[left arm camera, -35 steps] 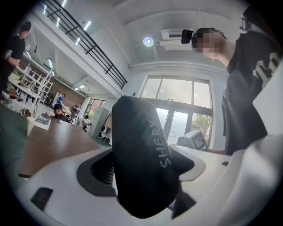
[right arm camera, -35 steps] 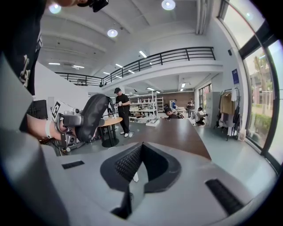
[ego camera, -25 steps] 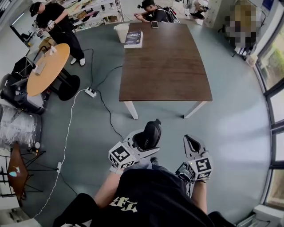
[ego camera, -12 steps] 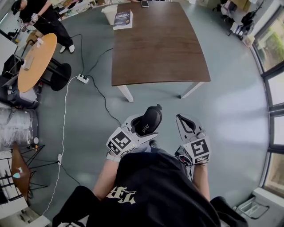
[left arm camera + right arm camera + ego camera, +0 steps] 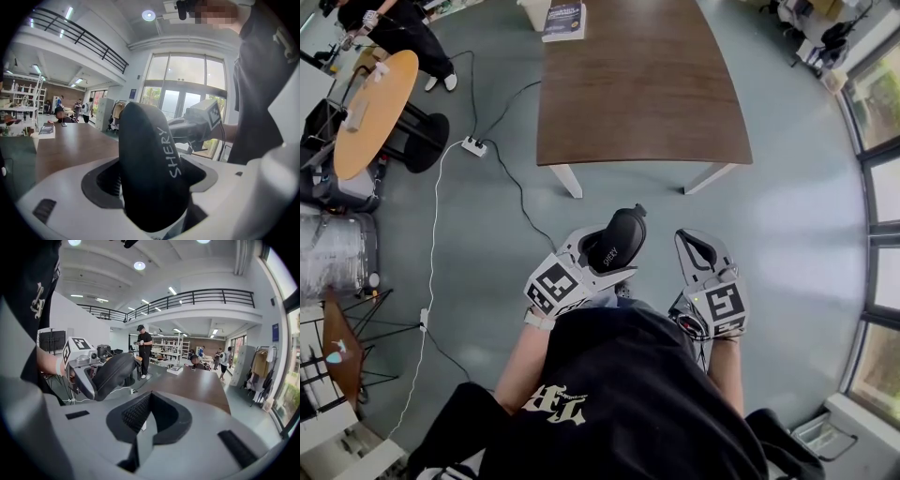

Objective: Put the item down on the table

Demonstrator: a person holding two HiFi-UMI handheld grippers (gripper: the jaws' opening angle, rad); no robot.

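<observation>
One black case (image 5: pixel 149 161), which we grip in our left gripper (image 5: pixel 619 242) above the floor (image 5: pixel 478 239), long axis along the jaws toward 12 o'clock, where the table (image 5: pixel 647 89) lies well apart; our right gripper (image 5: pixel 697 246), closed on nothing, rides at its 3 o'clock.

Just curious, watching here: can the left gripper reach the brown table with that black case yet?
Probably not yet. The left gripper, holding the black case, hangs over the floor, short of the brown table.
</observation>
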